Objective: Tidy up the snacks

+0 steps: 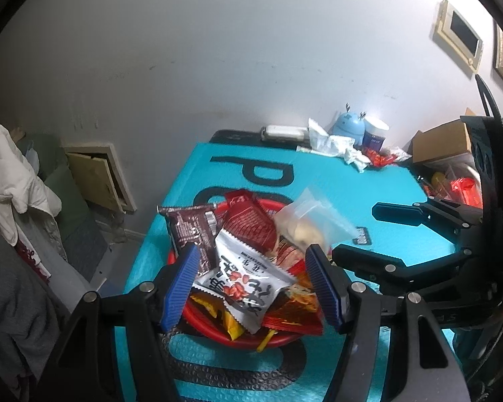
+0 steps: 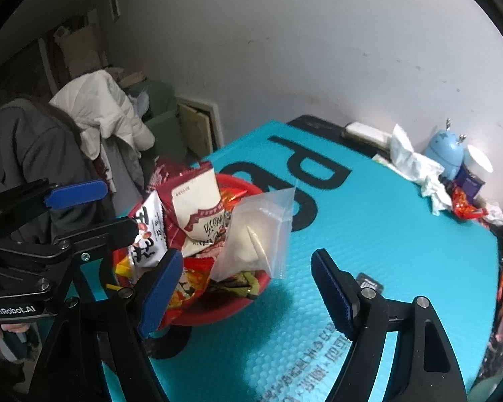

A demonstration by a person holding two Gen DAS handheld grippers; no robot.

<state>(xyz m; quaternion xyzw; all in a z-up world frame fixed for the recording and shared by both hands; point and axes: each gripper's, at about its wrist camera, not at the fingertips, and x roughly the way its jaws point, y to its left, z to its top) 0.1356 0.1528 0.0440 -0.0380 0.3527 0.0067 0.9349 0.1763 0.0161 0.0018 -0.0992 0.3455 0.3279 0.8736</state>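
Snack packets fill the red bowl (image 1: 198, 311) on the counter (image 2: 402, 234); the clear bag (image 2: 258, 234) leans on top, light, soft and slippery. Best pinched by its upper edge. Left gripper (image 1: 251, 288) and right gripper (image 2: 248, 288) jaws stand apart, holding nothing.

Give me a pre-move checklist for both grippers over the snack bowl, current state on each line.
1. Left gripper jaws apart, gripping nothing: ok. It hangs over the red bowl, fingers either side of the white peanut packet.
2. Right gripper empty: ok. Jaws apart, nothing pressed between the pads.
3. Clear zip bag settled in the bowl: not ok. It stands on end at the rim, sticking up above the pile.
4. Pile stable: cannot tell. Packets are heaped above the rim, and the brown packet overhangs it.
5. Teal mat beside the bowl free for setting down: ok.
6. Gripper spacing: ok. They sit side by side, apart.
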